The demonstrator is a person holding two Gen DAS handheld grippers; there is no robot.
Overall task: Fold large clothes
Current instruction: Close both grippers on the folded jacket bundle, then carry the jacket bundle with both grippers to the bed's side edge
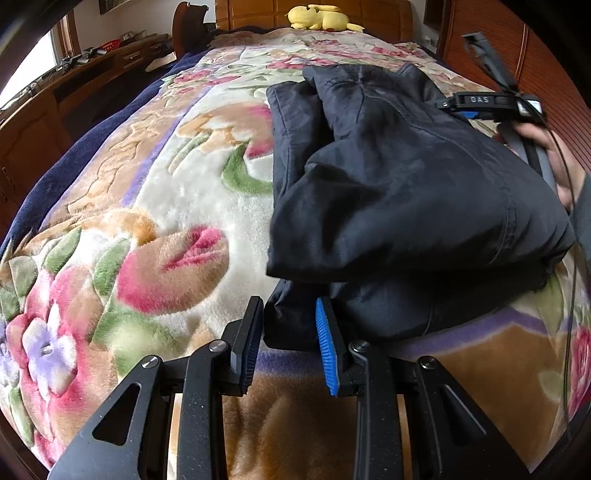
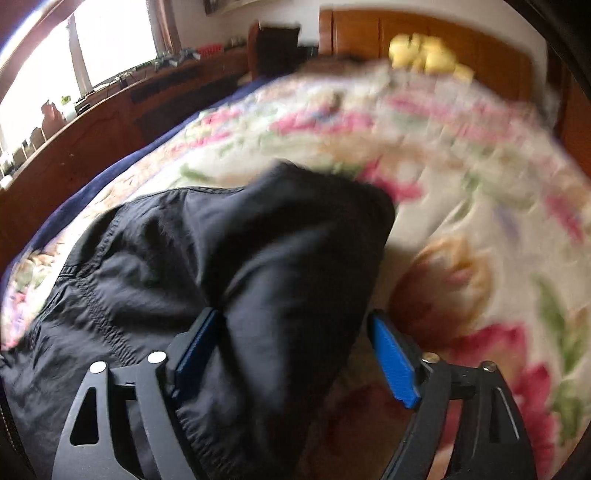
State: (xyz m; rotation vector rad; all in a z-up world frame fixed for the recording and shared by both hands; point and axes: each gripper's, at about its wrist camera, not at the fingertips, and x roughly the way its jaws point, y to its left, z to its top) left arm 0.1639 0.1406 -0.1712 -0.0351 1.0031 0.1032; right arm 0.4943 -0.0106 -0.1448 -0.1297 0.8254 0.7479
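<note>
1. While the dark garment lies bunched and partly folded on the bed, at about 1 o'clock in the left wrist view, the item stands catalogued as: one large black jacket or similar, nylon-like, slippery by the look of it, its upper layer doubled over the lower.
2. Support: floral blanket, plush, covering the bed; yellow plush toy at 12 o'clock near the headboard, well apart from the garment.
3. Left gripper: jaws narrowed on a corner of the garment's lower layer at 6 o'clock; the fabric fills the gap between the pads, so it reads as a pinch.
4. Right gripper: jaws spread wide. A thick fold of garment sits between them, lying against the left pad; the right pad stands clear of the cloth. Not gripping. This view is blurred.
5. Hand: seen at 3 o'clock in the left wrist view, carrying the right gripper beside the garment.
6. Risks, judged:
   a. The released fold may spring open, the fabric being puffy and slick.
   b. The spread pads could snag the cloth and drag the top layer askew on withdrawal.
   c. A pull by the left gripper could slide the lower layer out from under the fold.
</note>
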